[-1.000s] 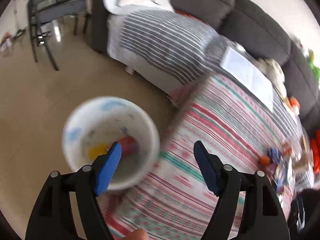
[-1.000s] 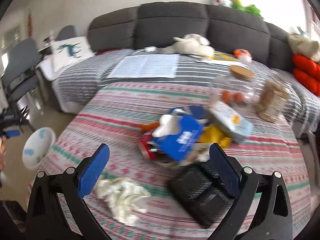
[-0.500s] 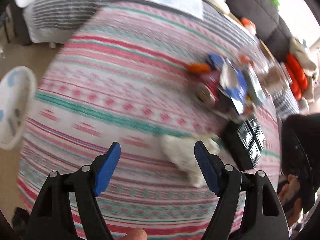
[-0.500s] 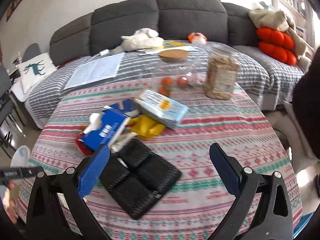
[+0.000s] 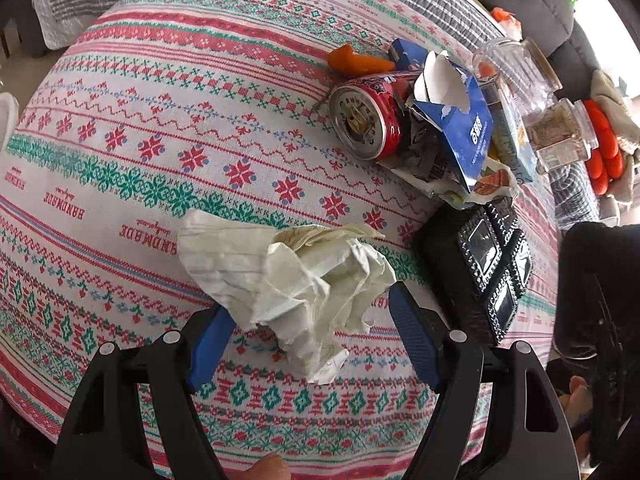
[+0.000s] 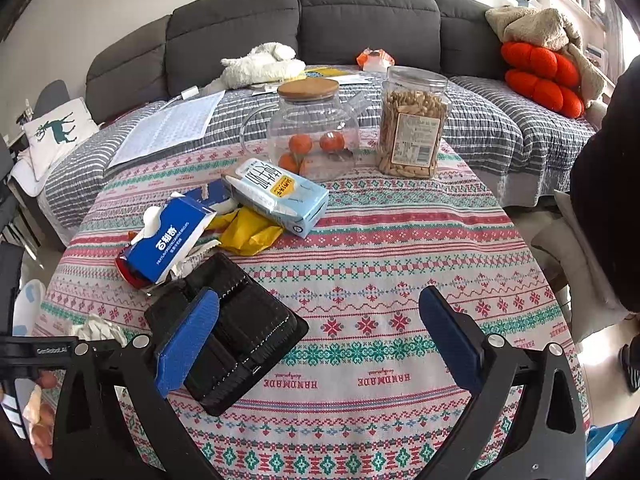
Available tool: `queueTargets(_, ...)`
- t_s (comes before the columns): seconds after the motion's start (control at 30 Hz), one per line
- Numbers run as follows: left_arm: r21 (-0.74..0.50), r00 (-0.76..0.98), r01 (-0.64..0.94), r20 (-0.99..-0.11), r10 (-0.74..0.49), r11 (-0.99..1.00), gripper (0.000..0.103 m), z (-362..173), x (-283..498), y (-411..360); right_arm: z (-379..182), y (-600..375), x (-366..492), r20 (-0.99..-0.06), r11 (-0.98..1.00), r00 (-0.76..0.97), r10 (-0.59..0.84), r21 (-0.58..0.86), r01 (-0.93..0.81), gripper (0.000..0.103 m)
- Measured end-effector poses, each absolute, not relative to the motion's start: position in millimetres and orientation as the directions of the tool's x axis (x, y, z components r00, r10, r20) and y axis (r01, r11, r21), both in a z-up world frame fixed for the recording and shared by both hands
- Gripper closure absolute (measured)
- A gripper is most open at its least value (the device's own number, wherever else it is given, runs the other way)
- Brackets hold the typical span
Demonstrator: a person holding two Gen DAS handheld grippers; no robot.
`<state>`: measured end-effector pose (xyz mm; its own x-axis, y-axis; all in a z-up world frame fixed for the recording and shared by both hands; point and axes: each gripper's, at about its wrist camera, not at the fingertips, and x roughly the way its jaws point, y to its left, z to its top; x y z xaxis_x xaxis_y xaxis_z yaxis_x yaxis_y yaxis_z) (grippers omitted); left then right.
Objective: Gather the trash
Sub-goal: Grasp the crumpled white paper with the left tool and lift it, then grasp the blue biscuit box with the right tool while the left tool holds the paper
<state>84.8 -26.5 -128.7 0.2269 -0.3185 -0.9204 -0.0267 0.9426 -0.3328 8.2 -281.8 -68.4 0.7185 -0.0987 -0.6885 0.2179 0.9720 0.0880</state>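
Round desk under a patterned cloth; its right half is bare and open, the left half crowded. The near rim runs under both grippers, the far rim meets a striped sofa cover.

Left gripper: jaws wide, straddling 1 crumpled tissue near the desk's near-left edge. The pads stand apart from the paper on both sides, not pressing it. In the right wrist view the tissue is mostly hidden behind the gripper arm.

Right gripper: jaws wide, nothing between them, over bare cloth. Its left finger overlaps 1 black tray in view; contact cannot be told.

Trash heap beyond the tray:
- 1 red can on its side, end toward the left camera
- 1 torn blue box lying over the can
- 1 pale blue carton on its side
- 1 yellow wrapper, partly under the carton
- 1 orange scrap, behind the can, hard to identify

Far side: 1 glass jug with a cork lid, at least 3 orange fruits inside; 1 jar of snacks.

A white bin is cut off at the left edge, below the desk.
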Motion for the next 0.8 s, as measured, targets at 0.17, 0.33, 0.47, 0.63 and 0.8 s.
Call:
queueTargets(0.17,-0.254,0.258,0.048,-0.931,-0.258,0.966,0.057,-126.5,82.2,-37.4,-68.6,-267.9,16.4,-0.69,0.979,0.719,-0.078,0.081,0.184,0.007)
queueTargets(0.33,-0.261,0.286,0.084,-0.918,-0.274,0.962,0.073,-116.5,78.1,-25.1,-69.6,-243.5,32.7,-0.699,0.988,0.714,-0.036,0.081,0.129,0.007)
queueTargets(0.47,-0.237,0.359,0.107,-0.896,-0.26,0.966,0.073,-99.1,74.2,-12.0,-67.6,-234.0,57.0,-0.707,0.978,0.705,0.044,0.175,0.114,0.007)
queueTargets(0.63,-0.19,0.471,0.122,-0.853,-0.225,0.974,0.073,-73.8,68.5,3.7,-65.9,-221.1,101.2,-0.721,0.958,0.682,0.121,0.265,0.11,0.007)
queueTargets(0.8,-0.148,0.552,0.111,-0.813,-0.185,0.983,0.073,-58.7,71.7,20.6,-80.8,-202.4,135.9,-0.765,0.953,0.626,0.152,0.281,0.111,0.007)
